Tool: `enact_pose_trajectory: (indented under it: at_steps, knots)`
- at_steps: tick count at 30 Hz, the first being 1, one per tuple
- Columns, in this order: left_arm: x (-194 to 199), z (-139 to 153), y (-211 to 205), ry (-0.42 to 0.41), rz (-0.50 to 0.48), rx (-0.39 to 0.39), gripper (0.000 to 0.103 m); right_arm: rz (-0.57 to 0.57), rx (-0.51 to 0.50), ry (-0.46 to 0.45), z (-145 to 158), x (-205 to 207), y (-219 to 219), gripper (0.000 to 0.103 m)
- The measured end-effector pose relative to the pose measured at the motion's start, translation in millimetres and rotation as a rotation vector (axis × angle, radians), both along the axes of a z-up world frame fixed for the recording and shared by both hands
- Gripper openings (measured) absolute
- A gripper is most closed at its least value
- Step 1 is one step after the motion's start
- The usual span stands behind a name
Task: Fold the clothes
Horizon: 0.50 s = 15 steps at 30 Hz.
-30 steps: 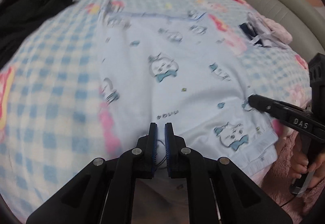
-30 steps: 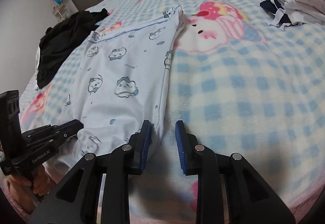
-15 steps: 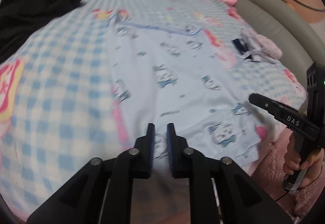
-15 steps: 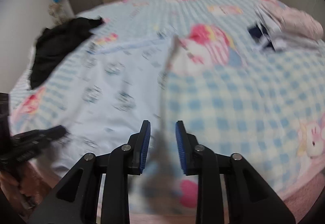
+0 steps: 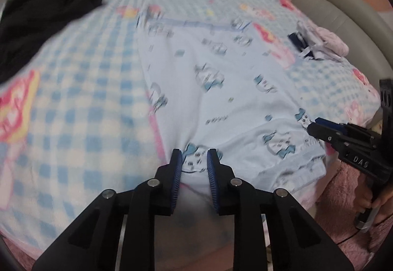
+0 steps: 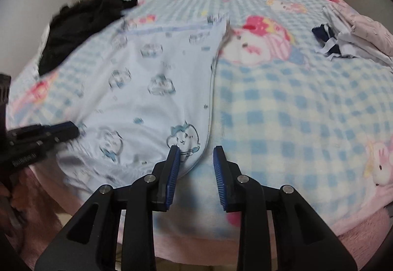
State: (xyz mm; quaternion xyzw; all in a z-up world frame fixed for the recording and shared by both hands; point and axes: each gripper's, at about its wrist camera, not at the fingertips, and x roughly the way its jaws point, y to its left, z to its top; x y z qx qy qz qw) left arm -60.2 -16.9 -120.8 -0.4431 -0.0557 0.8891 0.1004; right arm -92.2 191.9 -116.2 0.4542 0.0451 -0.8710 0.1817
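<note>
- Pale blue printed garment lies spread flat on the blue-checked blanket, its near hem at the bed's edge.
- Left gripper: jaws have just been opening and stand parted, with hem cloth between them; blur leaves pad contact uncertain.
- Right gripper: jaws apart over the garment's right corner, nothing pinched.
- Black clothing lies beyond, well apart.

The letters "DAS" are printed in white on the black body of the right claw, seen in the left wrist view. A white label on the left claw body is blurred and possibly unreadable.
</note>
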Motion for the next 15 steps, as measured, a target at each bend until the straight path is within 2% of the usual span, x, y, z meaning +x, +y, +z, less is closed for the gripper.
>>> enact_pose_trajectory:
  at_steps: [2,5,6,8,9,11,15]
  knots:
    - [1.5,6.4,12.4,0.039,-0.041,0.014,0.034,0.029,-0.014,0.044,11.3,4.2,-7.6,0.027]
    - [-3.2,-2.7,26.8,-0.001,-0.074,0.045,0.037,0.092,-0.029,0.064,17.1,13.1,-22.5,0.03]
    - [-7.1,-8.7,33.6,-0.028,-0.084,0.034,0.037,0.111,-0.027,0.055,14.5,14.7,-28.3,0.03]
    - [-9.4,-20.0,41.5,-0.085,-0.081,-0.051,0.036,0.14,0.011,0.013,0.6,14.3,-39.5,0.03]
    - [-9.5,-22.0,39.5,-0.106,-0.076,-0.054,0.036,0.142,0.054,-0.007,-9.3,15.3,-42.8,0.03]
    - [-8.0,-22.4,31.9,-0.137,-0.069,-0.035,0.036,0.143,0.105,-0.03,-22.5,18.4,-43.0,0.028]
    - [-2.9,-17.7,16.4,-0.155,-0.063,0.038,0.036,0.134,0.11,-0.029,-14.4,22.7,-31.4,0.027]
